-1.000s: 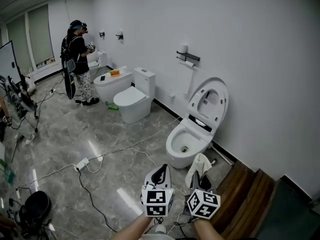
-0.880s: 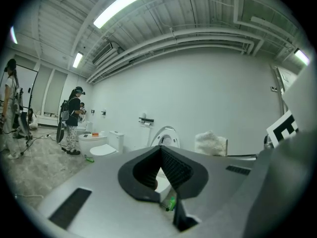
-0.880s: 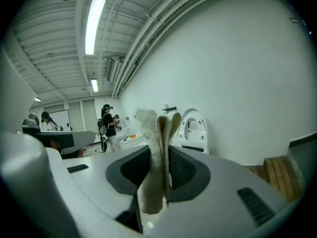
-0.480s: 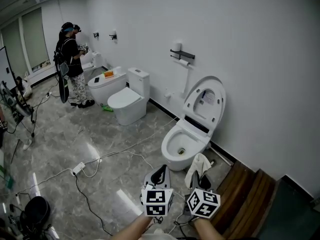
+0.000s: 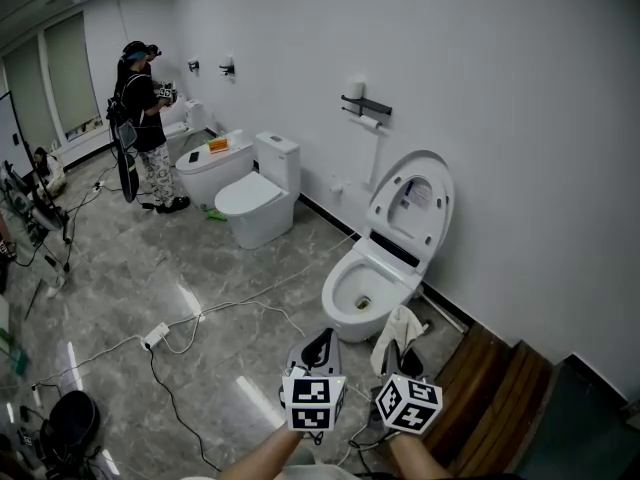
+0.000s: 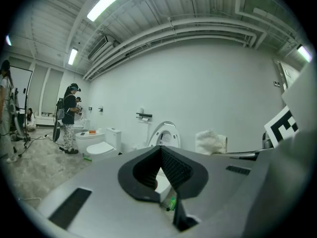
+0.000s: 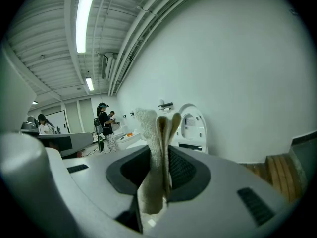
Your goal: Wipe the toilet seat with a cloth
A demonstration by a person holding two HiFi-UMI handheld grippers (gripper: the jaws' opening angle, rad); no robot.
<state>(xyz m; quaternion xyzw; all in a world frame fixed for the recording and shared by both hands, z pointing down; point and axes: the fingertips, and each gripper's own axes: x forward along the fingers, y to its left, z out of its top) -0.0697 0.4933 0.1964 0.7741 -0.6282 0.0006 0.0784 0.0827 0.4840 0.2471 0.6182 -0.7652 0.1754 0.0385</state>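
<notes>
Two grippers sit low centre in the head view. The forearms (image 5: 262, 464) are cut off by the bottom edge, and the marker cubes (image 5: 315, 403) hide most of each gripper body.

- **Far left:** a person (image 5: 145, 118) stands at a fixture by the wall, back turned. What the hands are doing is too small to tell.
- **Near left:** a black round object (image 5: 65, 413), partly cut off, can't be identified.
- **Floor:** the grey marbled floor (image 5: 110, 258) is glossy, with cables (image 5: 230, 303) and a white power strip (image 5: 158, 332) lying loose on it.
- **Left of centre:** a closed white toilet (image 5: 262, 200) stands against the white wall (image 5: 500, 88).
- **Left gripper** (image 5: 318, 350)**:** fingers pressed together, nothing between them.
- **Right gripper** (image 5: 396, 356)**:** just beside the left one, fingers clamped on the pale cloth (image 5: 398, 326). The folded end sticks up past the tips, and the lower end is lost between the fingers.
- **Open toilet** (image 5: 362, 290)**:** beyond the grippers, apart from the cloth. The toilet seat (image 5: 412, 203) is tipped up at the wall with the lid, and the two are hard to separate.
- **Paper holder** (image 5: 366, 110)**:** on the wall, up and left of the open toilet.
- **Near right:** a wooden step (image 5: 500, 388), lower part cut off by the frame.
- **Ceiling:** a tube light (image 7: 84, 19) shows only in the gripper views.
</notes>
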